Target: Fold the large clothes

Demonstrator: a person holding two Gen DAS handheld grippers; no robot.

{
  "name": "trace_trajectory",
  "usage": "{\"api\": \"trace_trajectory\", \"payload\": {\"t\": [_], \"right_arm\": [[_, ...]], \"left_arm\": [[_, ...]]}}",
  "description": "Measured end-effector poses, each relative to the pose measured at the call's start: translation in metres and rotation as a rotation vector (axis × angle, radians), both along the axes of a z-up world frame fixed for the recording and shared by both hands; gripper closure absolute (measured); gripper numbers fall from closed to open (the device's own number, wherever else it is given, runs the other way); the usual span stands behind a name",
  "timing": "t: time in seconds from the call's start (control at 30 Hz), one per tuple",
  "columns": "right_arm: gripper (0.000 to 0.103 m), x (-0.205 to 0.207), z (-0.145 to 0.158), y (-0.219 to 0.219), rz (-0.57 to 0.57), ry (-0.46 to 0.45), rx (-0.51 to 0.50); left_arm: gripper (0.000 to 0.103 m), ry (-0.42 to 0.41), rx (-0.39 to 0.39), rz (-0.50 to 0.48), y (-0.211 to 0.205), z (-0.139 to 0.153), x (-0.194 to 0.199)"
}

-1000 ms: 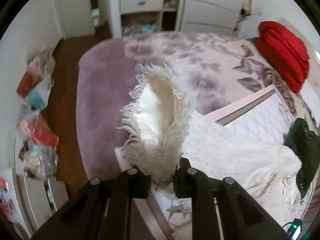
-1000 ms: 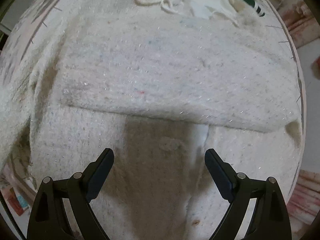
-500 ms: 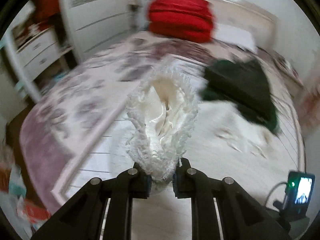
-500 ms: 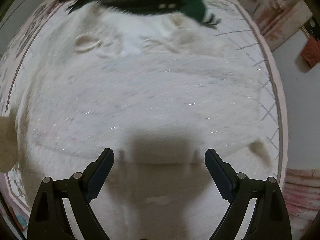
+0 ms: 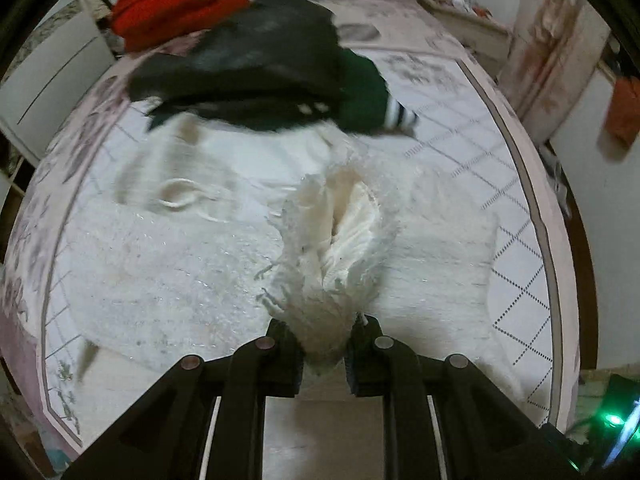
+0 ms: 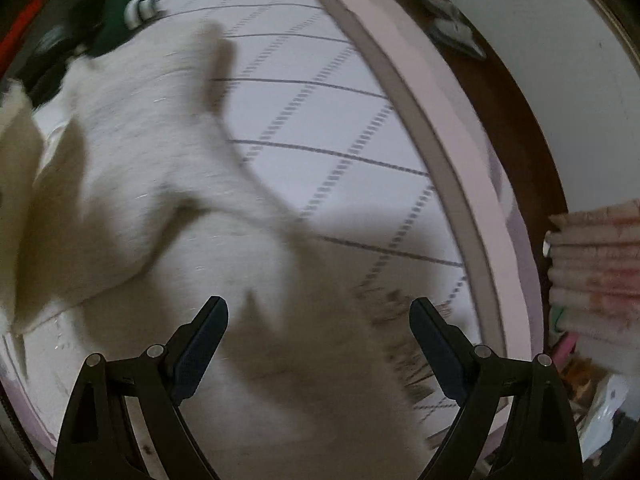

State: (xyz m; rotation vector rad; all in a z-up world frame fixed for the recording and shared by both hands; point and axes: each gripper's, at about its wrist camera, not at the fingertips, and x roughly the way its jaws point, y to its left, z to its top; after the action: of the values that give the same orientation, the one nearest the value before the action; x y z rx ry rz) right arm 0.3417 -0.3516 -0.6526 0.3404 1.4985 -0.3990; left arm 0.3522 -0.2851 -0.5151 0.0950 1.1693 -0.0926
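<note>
A red blanket (image 5: 180, 0) lies beyond a dark green garment (image 5: 272, 64) on the quilted bedspread (image 5: 472, 148).

home bedroom, bed (image 5: 472, 92), red pillow (image 5: 180, 0)

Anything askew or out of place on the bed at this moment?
Yes. A dark green and black garment lies crumpled across the top edge of the white fuzzy garment being folded, overlapping it. The left hand-held gripper pinches a bunched, fringed cuff. The right hand-held gripper hangs open, holding nothing.
</note>
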Motion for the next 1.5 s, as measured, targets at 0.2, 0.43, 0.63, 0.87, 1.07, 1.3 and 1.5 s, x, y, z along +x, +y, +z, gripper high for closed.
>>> {"api": "trace_trajectory", "payload": {"t": [0.2, 0.43, 0.63, 0.87, 1.07, 1.3, 1.5], "right_arm": [[0.009, -0.012, 0.002, -0.032, -0.046, -0.013, 0.065], [0.009, 0.003, 0.018, -0.054, -0.070, -0.094, 0.282], [0.009, 0.057, 0.035, -0.006, 0.036, -0.201, 0.547], [0.025, 0.132, -0.031, 0.072, 0.118, -0.121, 0.749], [0.089, 0.140, 0.015, 0.075, 0.203, -0.218, 0.547], [0.086, 0.136, -0.003, 0.050, 0.164, -0.088, 0.403], [0.056, 0.156, 0.011, 0.049, 0.099, 0.003, 0.430]], "left_arm": [[0.056, 0.027, -0.048, -0.010, -0.014, 0.005, 0.008], [0.024, -0.079, -0.012, 0.104, 0.042, 0.044, 0.000], [0.023, -0.038, 0.182, 0.294, 0.130, 0.013, -0.005], [0.023, 0.051, 0.236, 0.446, 0.185, -0.023, -0.017], [0.023, 0.053, 0.231, 0.452, 0.189, -0.021, -0.022], [0.023, 0.099, 0.210, 0.428, 0.181, -0.028, 0.000], [0.023, 0.084, 0.193, 0.351, 0.163, -0.002, 0.045]]}}
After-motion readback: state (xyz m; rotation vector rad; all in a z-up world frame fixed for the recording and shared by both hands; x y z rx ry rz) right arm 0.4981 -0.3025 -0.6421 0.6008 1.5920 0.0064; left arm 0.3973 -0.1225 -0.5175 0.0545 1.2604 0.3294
